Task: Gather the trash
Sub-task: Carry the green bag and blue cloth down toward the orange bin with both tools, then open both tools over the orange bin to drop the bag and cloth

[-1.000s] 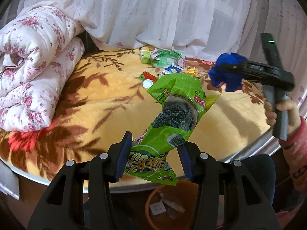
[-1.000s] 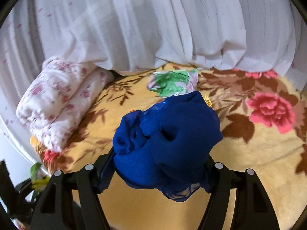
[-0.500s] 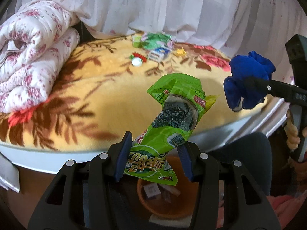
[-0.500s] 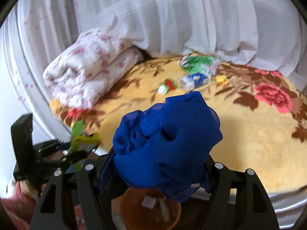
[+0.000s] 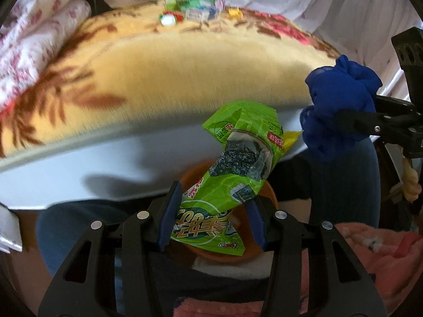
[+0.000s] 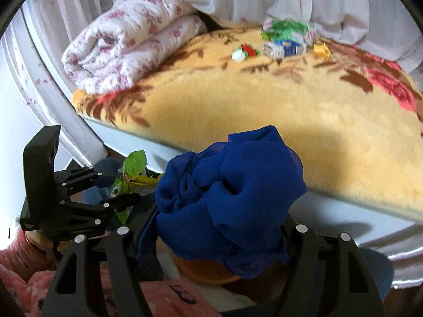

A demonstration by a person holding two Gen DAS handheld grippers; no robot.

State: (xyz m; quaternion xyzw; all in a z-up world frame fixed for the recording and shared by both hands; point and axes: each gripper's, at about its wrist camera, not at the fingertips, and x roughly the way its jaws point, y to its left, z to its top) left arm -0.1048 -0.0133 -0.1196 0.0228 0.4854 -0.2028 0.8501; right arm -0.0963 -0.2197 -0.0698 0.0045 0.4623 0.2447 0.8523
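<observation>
Fingers of the left gripper [image 5: 211, 214] are clamped on the lower part of a green wrapper [image 5: 232, 169], whose crumpled top stands up beyond the tips. Directly under those tips sits the orange bin [image 5: 269, 195], so the wrapper looks held there ready to drop. The right gripper [image 6: 214, 240] has its fingers spread wider, pinching a bulky blue cloth [image 6: 230, 198] that bulges above and ahead of them; the bin's rim [image 6: 201, 266] shows just beneath the wad. Both loads seem carried to the bin at once, one in each hand, to save a trip. The bed [image 6: 264, 105] lies beyond both sets of fingers, with more litter [image 6: 283, 49] well away near the curtain, presumably for later. Releasing over the bin seems the step in hand; the cloth could snag on a pad.
</observation>
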